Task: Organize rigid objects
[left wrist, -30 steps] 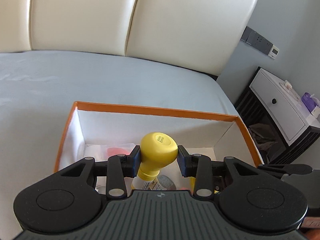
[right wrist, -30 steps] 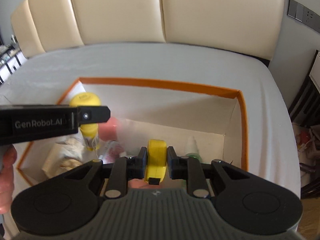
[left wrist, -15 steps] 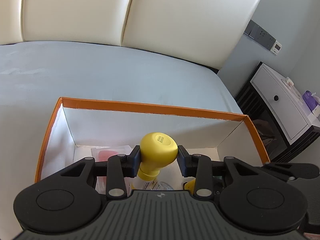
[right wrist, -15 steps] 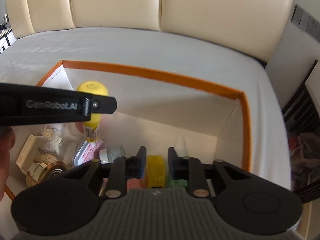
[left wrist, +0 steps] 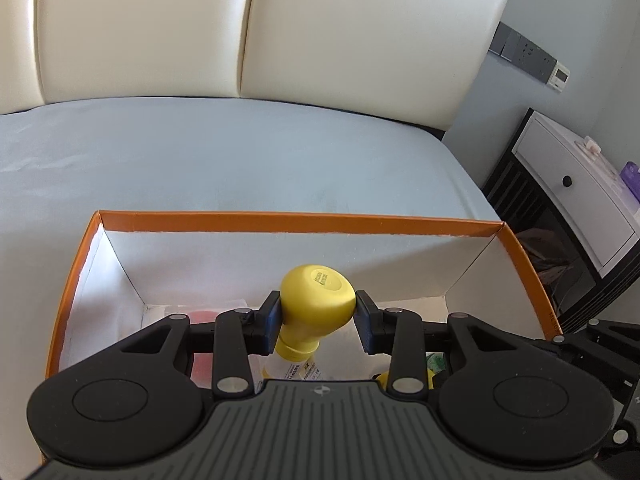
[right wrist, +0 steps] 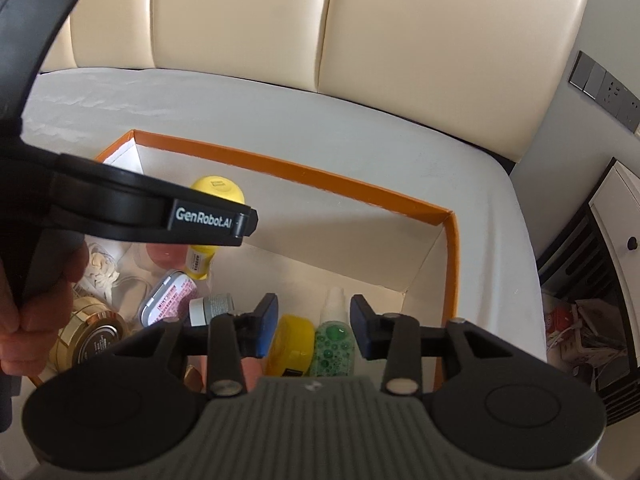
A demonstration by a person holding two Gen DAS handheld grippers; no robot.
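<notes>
Surroundings: an orange-rimmed box (right wrist: 454,264) sits on a bed; inside lie a gold-lidded jar (right wrist: 94,336), a mint tin (right wrist: 170,298), a small grey jar (right wrist: 214,308) and a green bottle (right wrist: 334,340).
In the way: the left gripper (left wrist: 318,316) crosses the left of the right wrist view, hiding part of the box.
Change: a second ago the right gripper (right wrist: 314,320) pinched the yellow tape measure (right wrist: 290,344); it now lies on the box floor.
Right fingers: opening, nothing pressed; the tape measure lies below the gap, nearer the left pad.
Left fingers: partly open, clamped on the yellow-capped bottle (left wrist: 318,294) over the box.
</notes>
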